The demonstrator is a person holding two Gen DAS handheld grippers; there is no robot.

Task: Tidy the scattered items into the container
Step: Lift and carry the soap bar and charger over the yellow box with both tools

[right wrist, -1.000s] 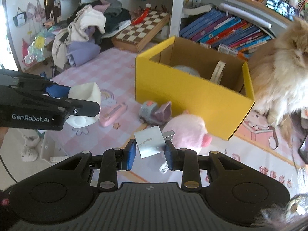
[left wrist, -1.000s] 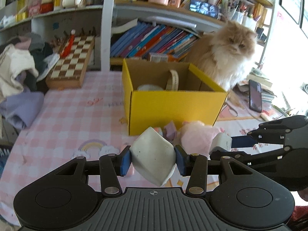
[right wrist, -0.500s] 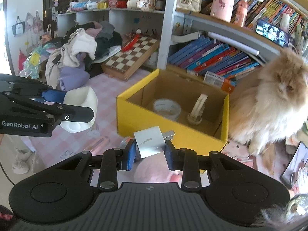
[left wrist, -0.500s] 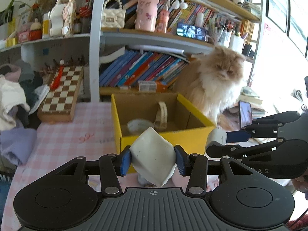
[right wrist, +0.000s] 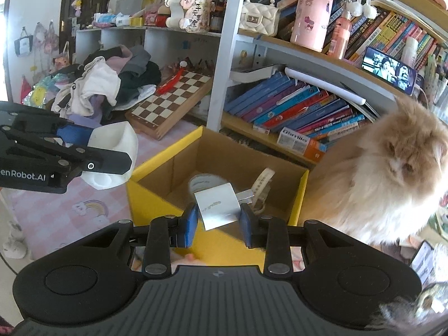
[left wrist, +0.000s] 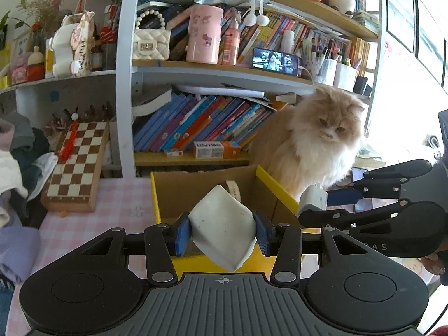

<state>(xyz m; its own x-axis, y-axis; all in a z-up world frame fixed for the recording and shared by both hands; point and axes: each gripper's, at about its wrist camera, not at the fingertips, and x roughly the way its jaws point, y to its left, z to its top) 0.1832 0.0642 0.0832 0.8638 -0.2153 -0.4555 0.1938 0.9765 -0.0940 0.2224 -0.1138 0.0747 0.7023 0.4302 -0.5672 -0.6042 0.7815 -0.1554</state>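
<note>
My left gripper (left wrist: 222,233) is shut on a white speckled dish (left wrist: 224,225), held tilted above the near wall of the yellow cardboard box (left wrist: 280,193). The same dish (right wrist: 113,155) shows at the left of the right wrist view. My right gripper (right wrist: 219,219) is shut on a small white charger plug (right wrist: 217,204), hovering over the near rim of the yellow box (right wrist: 156,196). That plug (left wrist: 312,197) appears at the right of the left wrist view. Inside the box lie a roll of tape (right wrist: 203,182) and a standing tape ring (right wrist: 261,183).
A fluffy cat (right wrist: 389,173) sits right beside the box's far right corner. A chessboard (left wrist: 75,168) and a pile of clothes (right wrist: 109,84) lie at the left on the pink checked tablecloth (right wrist: 56,210). Crowded bookshelves (left wrist: 212,128) stand just behind the box.
Both grippers rose and moved forward with their loads, from over the items in front of the box to its near rim. The pink plush and toys on the cloth dropped out of view.
</note>
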